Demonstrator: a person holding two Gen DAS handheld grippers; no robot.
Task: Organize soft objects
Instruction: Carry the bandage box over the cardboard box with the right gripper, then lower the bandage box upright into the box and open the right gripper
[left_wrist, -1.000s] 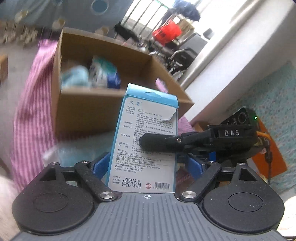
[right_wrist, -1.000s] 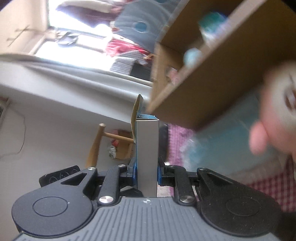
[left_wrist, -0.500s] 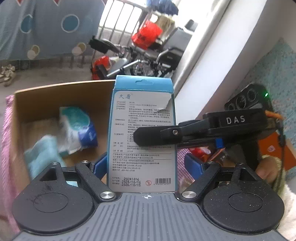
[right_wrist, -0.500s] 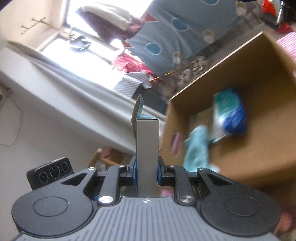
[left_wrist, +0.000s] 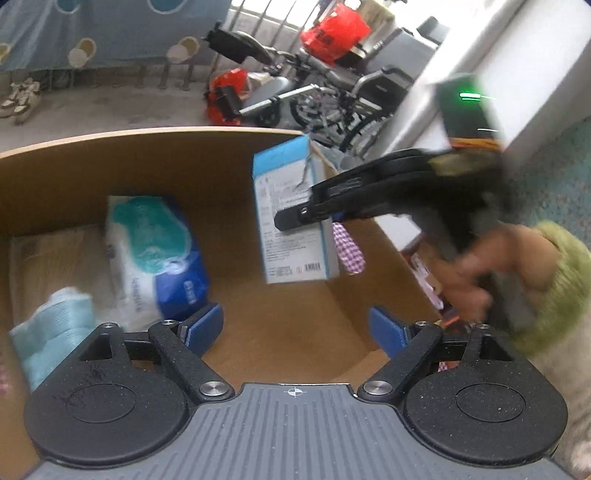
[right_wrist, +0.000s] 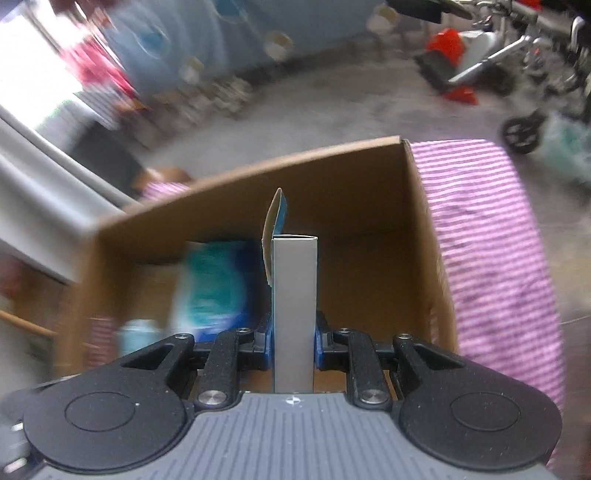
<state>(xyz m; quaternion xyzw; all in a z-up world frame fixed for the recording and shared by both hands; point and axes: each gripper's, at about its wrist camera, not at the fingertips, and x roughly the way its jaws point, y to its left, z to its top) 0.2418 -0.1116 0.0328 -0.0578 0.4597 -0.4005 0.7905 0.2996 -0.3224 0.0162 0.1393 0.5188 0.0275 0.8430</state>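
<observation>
Now the blue-and-white carton (left_wrist: 291, 218) hangs over the open cardboard box (left_wrist: 155, 162), clamped by its narrow sides between the pads of the right gripper (right_wrist: 294, 343). In the left wrist view it sits at 1 o'clock from the left gripper (left_wrist: 295, 325), clear of the box floor. A second ago, the same carton stood between the left gripper's blue fingers (left_wrist: 205, 323); they are now spread wide with nothing between them. The transfer to the right hand (left_wrist: 476, 273) is therefore complete. A wipes pack (left_wrist: 155, 254) lies at 10 o'clock on the box floor, with a pale blue soft pack (left_wrist: 51, 328) at 9 o'clock. Judged from this, the free floor at 12 o'clock is the likely landing spot; release should wait until the carton is lower.
</observation>
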